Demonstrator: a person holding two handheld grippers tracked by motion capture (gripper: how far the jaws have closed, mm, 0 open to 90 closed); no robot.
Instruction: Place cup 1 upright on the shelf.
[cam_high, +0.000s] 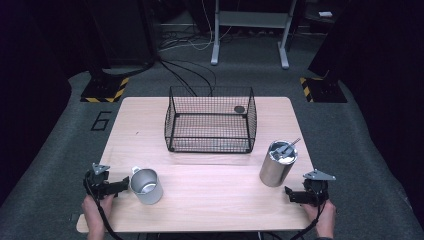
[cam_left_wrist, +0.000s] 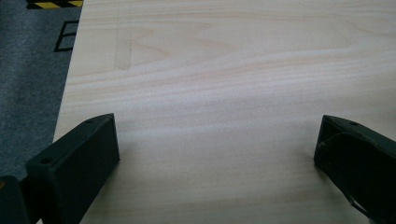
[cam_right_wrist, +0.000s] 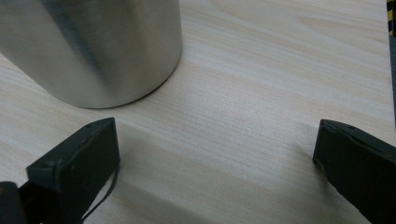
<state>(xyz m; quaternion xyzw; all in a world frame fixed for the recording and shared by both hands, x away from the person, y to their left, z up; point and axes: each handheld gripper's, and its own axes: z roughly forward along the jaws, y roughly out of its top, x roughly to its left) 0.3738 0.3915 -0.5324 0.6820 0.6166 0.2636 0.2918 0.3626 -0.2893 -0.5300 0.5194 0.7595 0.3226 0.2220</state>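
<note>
Wide-jawed, the right gripper (cam_high: 292, 195) is sitting just right of the upright steel canister (cam_high: 278, 163), the left gripper (cam_high: 121, 185), equally spread, lying well away.

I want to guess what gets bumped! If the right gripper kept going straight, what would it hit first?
Probably the tall steel cup; it stands just ahead, left of the right gripper's line, so a miss is possible.
</note>
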